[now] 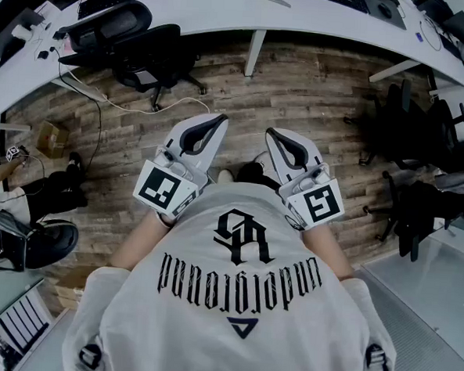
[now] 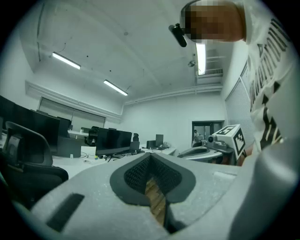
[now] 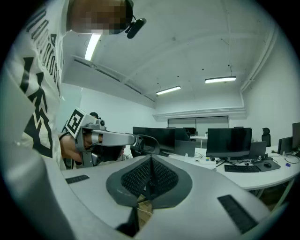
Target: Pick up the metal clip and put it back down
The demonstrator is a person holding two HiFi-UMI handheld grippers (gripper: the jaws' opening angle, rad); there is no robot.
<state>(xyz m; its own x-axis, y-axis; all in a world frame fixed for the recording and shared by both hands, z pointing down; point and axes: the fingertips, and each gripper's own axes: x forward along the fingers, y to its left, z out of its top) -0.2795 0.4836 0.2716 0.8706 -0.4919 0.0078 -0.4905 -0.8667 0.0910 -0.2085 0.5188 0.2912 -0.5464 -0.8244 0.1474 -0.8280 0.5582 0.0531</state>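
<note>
The left gripper (image 1: 219,122) at 11 o'clock and the right gripper (image 1: 271,134) at 1 o'clock are held before the shirt (image 1: 232,314), pointing to 12 over the floor (image 1: 300,91). Both jaws are clenched on nothing. No view shows the clip.

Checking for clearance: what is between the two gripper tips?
Head view: only wooden floor shows between the left gripper and the right gripper.

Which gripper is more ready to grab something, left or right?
Neither: the left gripper and right gripper are side by side at the chest, jaws together, empty. No clip is in view.
</note>
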